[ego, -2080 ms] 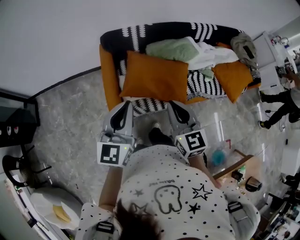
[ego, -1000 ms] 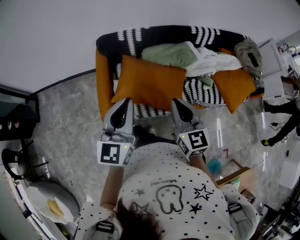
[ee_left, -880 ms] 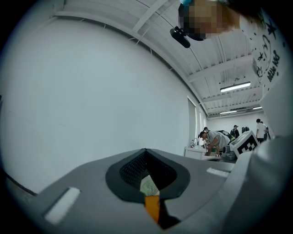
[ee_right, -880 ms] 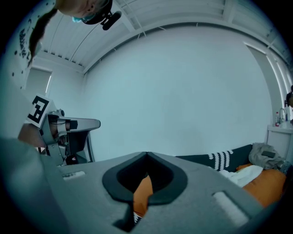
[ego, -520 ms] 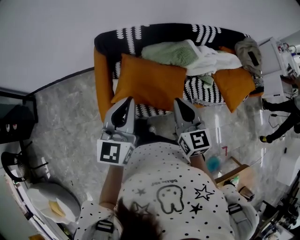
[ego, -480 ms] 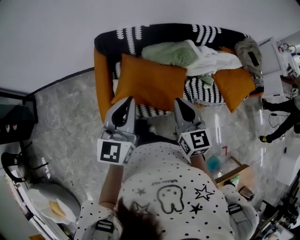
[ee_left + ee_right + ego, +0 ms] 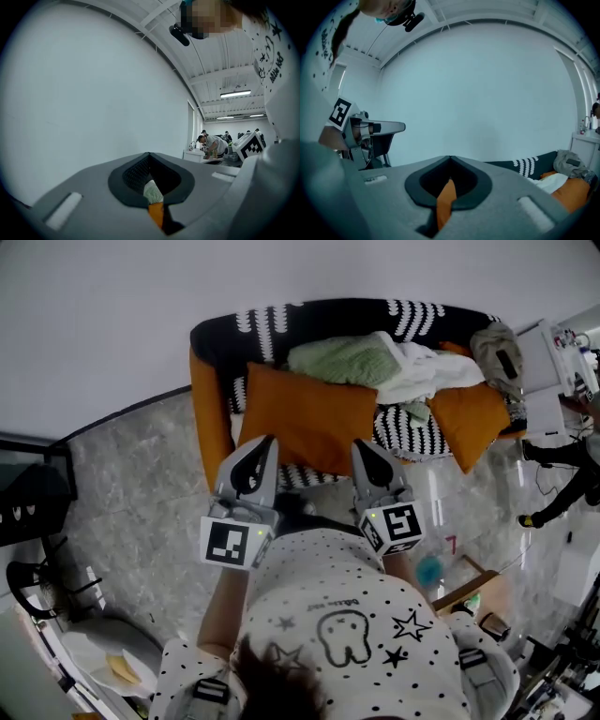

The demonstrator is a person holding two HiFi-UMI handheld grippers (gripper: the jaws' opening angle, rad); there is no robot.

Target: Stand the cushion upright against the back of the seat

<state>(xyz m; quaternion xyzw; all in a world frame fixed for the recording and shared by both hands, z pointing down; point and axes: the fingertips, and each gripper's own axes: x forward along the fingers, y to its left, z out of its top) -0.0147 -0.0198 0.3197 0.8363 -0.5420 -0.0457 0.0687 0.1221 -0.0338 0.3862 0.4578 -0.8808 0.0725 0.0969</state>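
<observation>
Cushion (image 7: 309,418): orange, rectangular, smooth cover, plump with soft corners. In the head view it's at 12 o'clock from centre, on the left half of the seat. Top edge points toward the backrest, near edge is at the gripper tips. Can't tell if it touches the backrest.

Nearest, at 6 o'clock: the person's white shirt (image 7: 356,615), printed with black dots and stars.

Left gripper (image 7: 265,440), 11 o'clock: grey moulded plastic, tapered, sitting on the cushion's near-left corner. Jaws are together. Its own view shows a thin sliver of orange fabric in the seam between the black mesh-textured pads.

Right gripper (image 7: 361,444), 1 o'clock: same shape, on the near-right corner. Jaws are together, with an orange strip running up the seam, so it's pinching the cushion.

Seat (image 7: 211,399): smooth orange arm at 10 o'clock and a curved back, under a black cover (image 7: 412,310) with white chevron stripes.

Behind the cushion is a crumpled green ribbed blanket (image 7: 342,357), with a white cloth (image 7: 427,357) touching it on the right. A second orange cushion (image 7: 469,418) is at 2 o'clock, tilted at the seat's front edge.

Grey marbled floor (image 7: 141,493) at 9 o'clock. Plain white wall (image 7: 141,306) is farthest.
</observation>
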